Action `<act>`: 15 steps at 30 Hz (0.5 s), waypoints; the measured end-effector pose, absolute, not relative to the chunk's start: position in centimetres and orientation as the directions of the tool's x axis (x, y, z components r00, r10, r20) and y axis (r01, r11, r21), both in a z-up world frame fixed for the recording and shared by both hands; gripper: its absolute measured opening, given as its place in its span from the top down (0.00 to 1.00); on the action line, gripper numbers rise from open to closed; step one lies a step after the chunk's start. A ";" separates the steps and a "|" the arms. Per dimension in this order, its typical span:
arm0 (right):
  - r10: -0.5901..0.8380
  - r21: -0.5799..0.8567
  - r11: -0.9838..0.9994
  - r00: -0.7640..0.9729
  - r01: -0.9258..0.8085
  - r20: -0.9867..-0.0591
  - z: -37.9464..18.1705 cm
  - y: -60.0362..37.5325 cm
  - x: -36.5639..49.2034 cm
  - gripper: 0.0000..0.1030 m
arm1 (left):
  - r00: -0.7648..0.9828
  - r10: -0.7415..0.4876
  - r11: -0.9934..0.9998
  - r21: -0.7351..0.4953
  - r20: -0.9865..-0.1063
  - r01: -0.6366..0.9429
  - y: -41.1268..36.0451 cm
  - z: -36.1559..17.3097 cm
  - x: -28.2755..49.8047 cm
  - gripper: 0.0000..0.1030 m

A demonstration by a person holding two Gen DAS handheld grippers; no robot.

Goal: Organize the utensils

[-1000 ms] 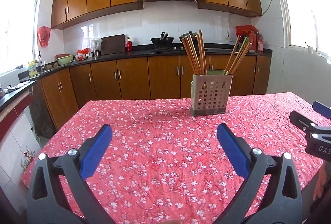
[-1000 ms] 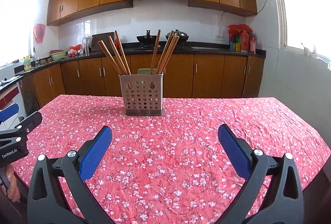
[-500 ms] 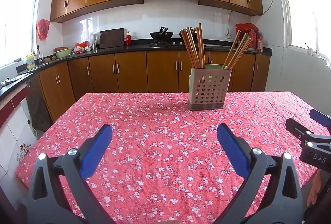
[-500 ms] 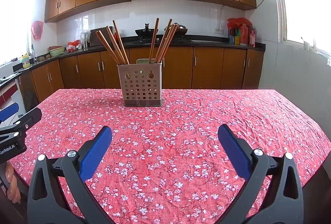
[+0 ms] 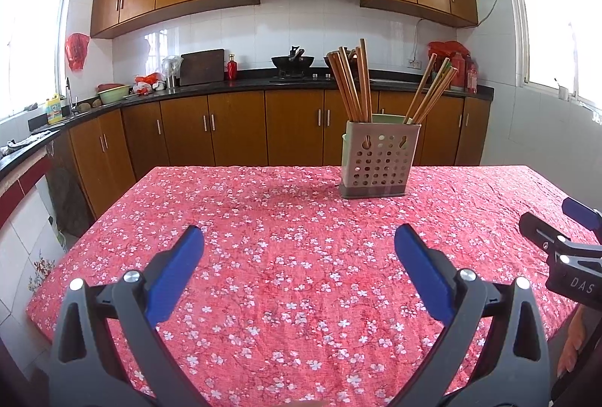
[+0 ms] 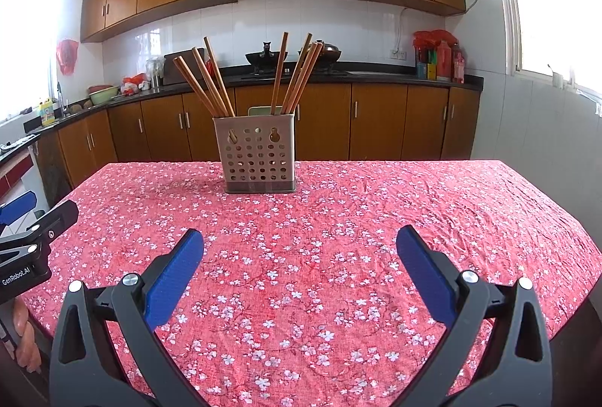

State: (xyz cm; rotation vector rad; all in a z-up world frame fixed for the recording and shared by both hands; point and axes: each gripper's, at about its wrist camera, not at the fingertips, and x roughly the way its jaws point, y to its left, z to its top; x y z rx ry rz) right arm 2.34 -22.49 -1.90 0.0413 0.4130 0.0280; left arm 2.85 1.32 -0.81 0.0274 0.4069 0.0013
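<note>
wooden chopsticks (image 6: 210, 83) lean in two bunches in the perforated holder (image 6: 257, 153) at 12 o'clock on the table (image 6: 451, 219): light, stiff, slippery; pinch one mid-shaft. left tongs (image 5: 299, 251) and right tongs (image 6: 299, 251) gape empty.

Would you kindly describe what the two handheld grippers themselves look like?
Both match: the left gripper and right gripper have dark grey, triangular cut-out arms with silver rivets, ending in flat blue ribbed fingers. Seen side-on, the black bodies carry white lettering: "GenRobot.AI" on the left one, "DAS" on the right one.
</note>
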 end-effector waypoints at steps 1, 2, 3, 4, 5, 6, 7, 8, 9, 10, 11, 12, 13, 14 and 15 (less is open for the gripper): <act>0.036 0.046 0.999 0.916 -0.019 -0.400 -1.9 -22.5 2.3 0.02 | 0.918 0.006 1.000 0.027 -0.396 0.005 1.3 -0.8 2.9 0.04; 0.035 0.046 0.999 0.916 -0.018 -0.400 -1.9 -22.5 2.3 0.02 | 0.918 0.006 1.000 0.027 -0.396 0.004 1.3 -0.8 2.9 0.04; 0.035 0.046 0.999 0.916 -0.018 -0.400 -1.9 -22.5 2.3 0.02 | 0.918 0.006 1.000 0.026 -0.396 0.005 1.3 -0.8 2.9 0.04; 0.035 0.047 0.999 0.916 -0.018 -0.400 -1.9 -22.5 2.3 0.02 | 0.918 0.005 1.000 0.025 -0.396 0.006 1.3 -0.8 2.9 0.04; 0.035 0.047 0.999 0.916 -0.018 -0.400 -1.9 -22.5 2.4 0.02 | 0.918 0.004 1.000 0.026 -0.396 0.006 1.3 -0.8 2.9 0.04; 0.035 0.047 0.999 0.916 -0.018 -0.400 -1.8 -22.5 2.4 0.02 | 0.918 0.003 1.000 0.026 -0.397 0.008 1.4 -0.8 3.0 0.04; 0.035 0.047 0.999 0.916 -0.018 -0.401 -1.8 -22.6 2.4 0.02 | 0.918 0.003 1.000 0.026 -0.398 0.008 1.3 -0.9 3.0 0.04; 0.035 0.047 0.999 0.916 -0.018 -0.400 -1.8 -22.6 2.4 0.02 | 0.918 0.004 1.000 0.026 -0.397 0.007 1.3 -0.8 3.0 0.04; 0.035 0.047 0.999 0.916 -0.018 -0.400 -1.8 -22.6 2.4 0.02 | 0.918 0.003 1.000 0.026 -0.397 0.007 1.3 -0.8 3.0 0.04; 0.035 0.046 0.999 0.916 -0.018 -0.400 -1.8 -22.6 2.4 0.02 | 0.918 0.003 1.000 0.026 -0.397 0.007 1.3 -0.8 2.9 0.04; 0.036 0.047 0.999 0.915 -0.019 -0.401 -1.8 -22.6 2.4 0.02 | 0.918 0.004 1.000 0.026 -0.396 0.007 1.3 -0.8 3.0 0.04; 0.036 0.047 0.999 0.915 -0.019 -0.401 -1.8 -22.6 2.4 0.02 | 0.918 0.005 1.000 0.026 -0.396 0.006 1.3 -0.8 3.0 0.04; 0.035 0.047 0.999 0.916 -0.018 -0.400 -1.8 -22.5 2.4 0.02 | 0.918 0.004 1.000 0.026 -0.396 0.007 1.3 -0.8 3.0 0.04; 0.036 0.047 0.999 0.916 -0.018 -0.401 -1.8 -22.5 2.4 0.02 | 0.918 0.003 1.000 0.026 -0.397 0.008 1.3 -0.8 2.9 0.04; 0.036 0.047 0.999 0.915 -0.018 -0.401 -1.8 -22.5 2.4 0.02 | 0.918 0.003 1.000 0.026 -0.396 0.008 1.3 -0.8 3.0 0.04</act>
